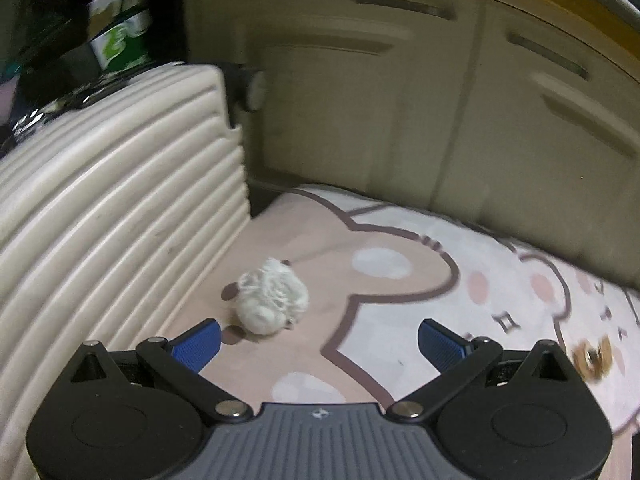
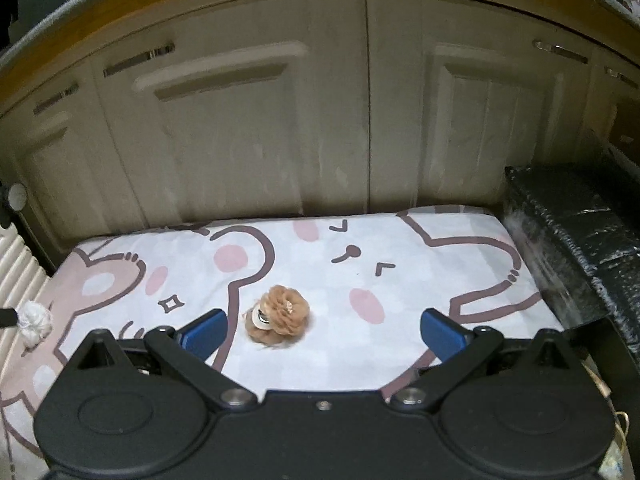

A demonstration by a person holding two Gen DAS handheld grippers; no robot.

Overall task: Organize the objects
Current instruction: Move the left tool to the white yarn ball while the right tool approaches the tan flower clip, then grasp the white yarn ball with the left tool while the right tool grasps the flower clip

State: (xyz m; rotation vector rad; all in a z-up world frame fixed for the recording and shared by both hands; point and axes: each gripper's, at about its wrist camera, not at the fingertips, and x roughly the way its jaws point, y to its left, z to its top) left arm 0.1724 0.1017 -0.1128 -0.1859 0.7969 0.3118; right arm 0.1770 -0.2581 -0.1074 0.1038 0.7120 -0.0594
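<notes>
Both claws gape empty: the left claw just short of the white scrunchie beside the ribbed suitcase, the right claw near the brown flower hair clip mid-mat. Each piece sits left of its claw's centre, so closing now could nudge it across the cartoon mat.

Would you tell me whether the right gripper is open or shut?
Open: the right gripper has its blue pads spread wide, nothing between them, with the brown scrunchie lying ahead.

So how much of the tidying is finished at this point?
Nothing looks done yet. The white scrunchie and the brown scrunchie both lie loose and apart on the cartoon mat. The left gripper and right gripper are open and empty, each facing one scrunchie. Picking up and placing remain.
</notes>
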